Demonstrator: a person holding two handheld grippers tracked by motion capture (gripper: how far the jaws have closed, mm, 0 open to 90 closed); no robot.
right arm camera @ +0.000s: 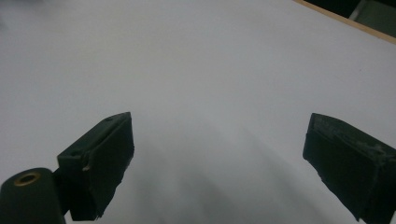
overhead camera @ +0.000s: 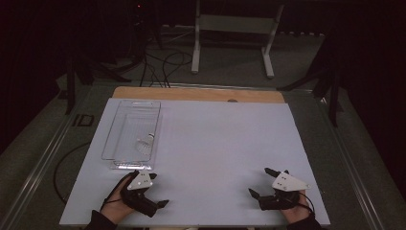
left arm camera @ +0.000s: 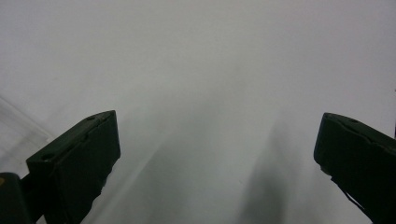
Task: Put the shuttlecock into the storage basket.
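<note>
A clear plastic tray [overhead camera: 125,111] lies on the left part of the white board [overhead camera: 215,139], with a white shuttlecock [overhead camera: 146,142] lying inside it. My left gripper [overhead camera: 159,190] rests on the board just in front of the tray's near end, held by a hand, jaws wide apart. In the left gripper view the left gripper [left arm camera: 217,135] is open over bare board. My right gripper [overhead camera: 258,181] sits at the front right, also open. In its own view the right gripper [right arm camera: 219,135] has nothing between its fingers.
The board lies on a wooden table whose far edge [overhead camera: 201,93] shows as a tan strip [right arm camera: 345,21]. Beyond the table stand a white frame [overhead camera: 234,33] and floor cables [overhead camera: 163,67]. A faint tray edge [left arm camera: 18,123] lies left of my left jaws.
</note>
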